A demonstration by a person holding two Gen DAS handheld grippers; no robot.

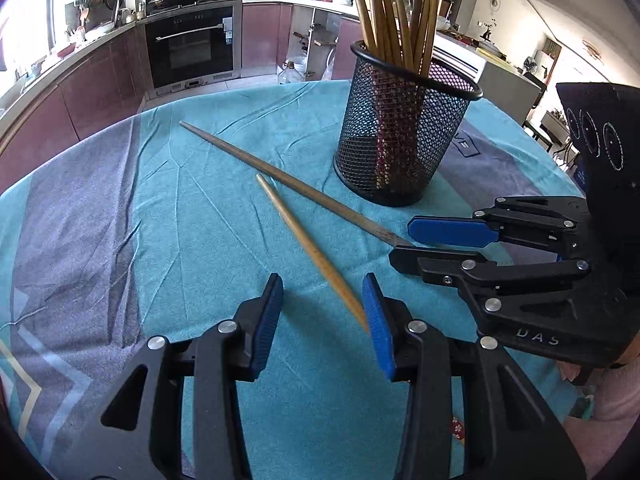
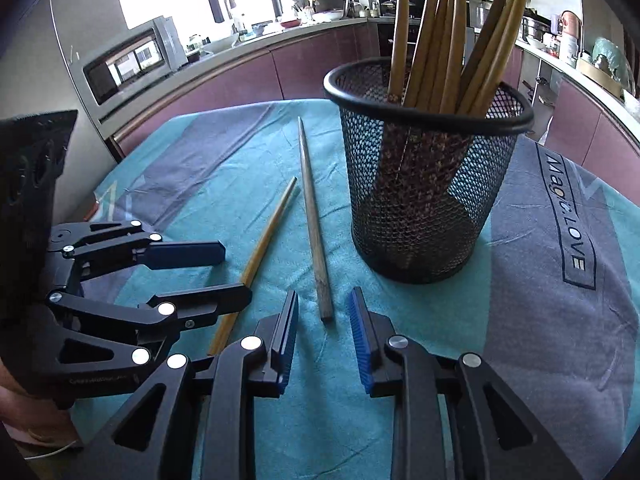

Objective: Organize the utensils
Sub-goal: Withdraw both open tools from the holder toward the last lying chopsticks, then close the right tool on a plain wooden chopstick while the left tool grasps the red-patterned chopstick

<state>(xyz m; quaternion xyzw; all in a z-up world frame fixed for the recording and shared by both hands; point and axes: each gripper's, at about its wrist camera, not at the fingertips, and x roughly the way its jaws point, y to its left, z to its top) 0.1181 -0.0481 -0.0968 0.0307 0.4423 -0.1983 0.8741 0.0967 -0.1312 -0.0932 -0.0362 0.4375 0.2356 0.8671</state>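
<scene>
Clearly mid-pickup, with both loose chopsticks not yet lifted. Nearest in the left wrist view, left gripper (image 1: 324,312) low over the teal cloth (image 1: 160,240), jaws parted, nothing pinched; thick end of the yellow chopstick (image 1: 308,248) lying between the pads, close against the pad at 3 o'clock, contact not certain. Just beyond, toward 2 o'clock, right gripper (image 1: 404,242) also parted and empty, butt of the darker grey chopstick (image 1: 280,180) running in between its fingers. Confirmed from the right wrist view: right gripper (image 2: 324,312) straddling the grey chopstick (image 2: 316,248) end, pads clear on both sides. Farther off, at 1 o'clock, black mesh holder (image 1: 400,136) standing upright on the cloth, already stuffed with chopsticks. Probably next: centre each stick, close both jaws firmly near the thick ends, lift, tip upright, then drop tip-first into the holder without knocking its rim.
</scene>
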